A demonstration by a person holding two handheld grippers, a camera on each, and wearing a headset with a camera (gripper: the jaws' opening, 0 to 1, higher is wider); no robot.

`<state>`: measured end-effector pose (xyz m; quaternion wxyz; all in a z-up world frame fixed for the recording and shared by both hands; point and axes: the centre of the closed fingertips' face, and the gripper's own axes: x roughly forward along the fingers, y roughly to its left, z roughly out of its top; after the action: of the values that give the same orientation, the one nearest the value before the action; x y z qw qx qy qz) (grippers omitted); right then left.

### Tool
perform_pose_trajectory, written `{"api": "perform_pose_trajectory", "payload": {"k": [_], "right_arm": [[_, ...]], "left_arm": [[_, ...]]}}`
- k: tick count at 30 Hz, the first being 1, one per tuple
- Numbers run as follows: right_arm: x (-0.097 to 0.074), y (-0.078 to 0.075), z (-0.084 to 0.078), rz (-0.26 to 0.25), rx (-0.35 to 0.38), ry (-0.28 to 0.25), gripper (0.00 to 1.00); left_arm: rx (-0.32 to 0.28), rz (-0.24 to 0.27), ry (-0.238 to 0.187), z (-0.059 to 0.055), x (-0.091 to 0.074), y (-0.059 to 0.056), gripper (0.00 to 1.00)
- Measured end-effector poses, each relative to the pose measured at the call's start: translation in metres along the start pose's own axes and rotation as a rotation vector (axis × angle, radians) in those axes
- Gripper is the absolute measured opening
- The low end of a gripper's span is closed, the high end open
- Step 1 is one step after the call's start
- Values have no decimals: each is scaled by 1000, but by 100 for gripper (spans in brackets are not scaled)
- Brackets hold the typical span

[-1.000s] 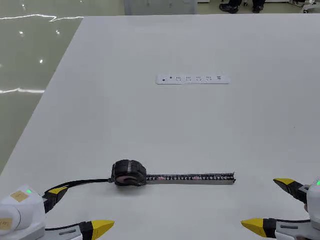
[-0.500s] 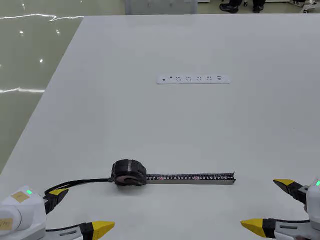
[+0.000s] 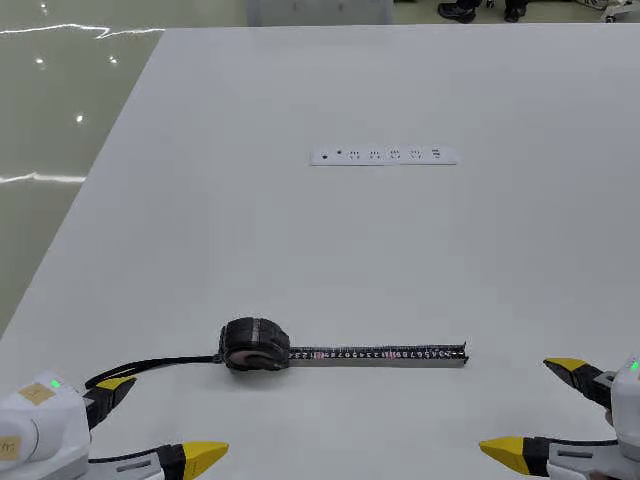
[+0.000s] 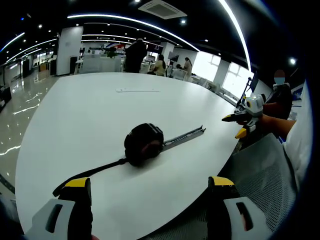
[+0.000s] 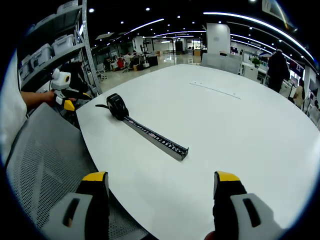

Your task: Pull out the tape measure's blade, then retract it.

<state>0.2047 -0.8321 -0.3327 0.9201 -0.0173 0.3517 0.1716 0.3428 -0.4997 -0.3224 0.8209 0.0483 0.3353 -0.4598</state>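
A black tape measure (image 3: 256, 345) lies on the white table (image 3: 330, 240) near its front edge, its blade (image 3: 378, 353) drawn out to the right and lying flat. A black wrist strap (image 3: 150, 368) trails off to the left of the case. The case (image 4: 144, 144) sits ahead of my left gripper (image 4: 149, 186), which is open and holds nothing. My left gripper (image 3: 158, 418) hangs at the lower left, short of the strap. My right gripper (image 3: 542, 410) is open at the lower right, apart from the blade's tip (image 5: 183, 152). The case (image 5: 117, 106) lies far left in the right gripper view.
A white power strip (image 3: 384, 156) lies flat toward the middle of the table. The table's left edge (image 3: 90, 200) borders shiny floor. A mesh chair (image 5: 45, 165) stands by the near edge. People and shelves are in the background.
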Motion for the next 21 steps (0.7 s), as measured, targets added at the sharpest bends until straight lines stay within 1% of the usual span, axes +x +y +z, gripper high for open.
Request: {"api": "perform_pose_trajectory", "payload": {"k": [5,13,17,19,21], "right_arm": [[1,0,1,3,4,-4,87],[4,0,4,7,1,-16,87],[5,1,7,12,1,-33,86],[6,3,11,24,-10,-56,84],[8,4,13,30,-7,-67,84]], "left_arm": [[4,3,3,1,0,1,94],[-1,14,0,5,2,1,94],[-19,16,-9,7,5,0,94],[-23,17,-11,7,9,-1,94],[-29,21,-16,9,12,-1,94]]}}
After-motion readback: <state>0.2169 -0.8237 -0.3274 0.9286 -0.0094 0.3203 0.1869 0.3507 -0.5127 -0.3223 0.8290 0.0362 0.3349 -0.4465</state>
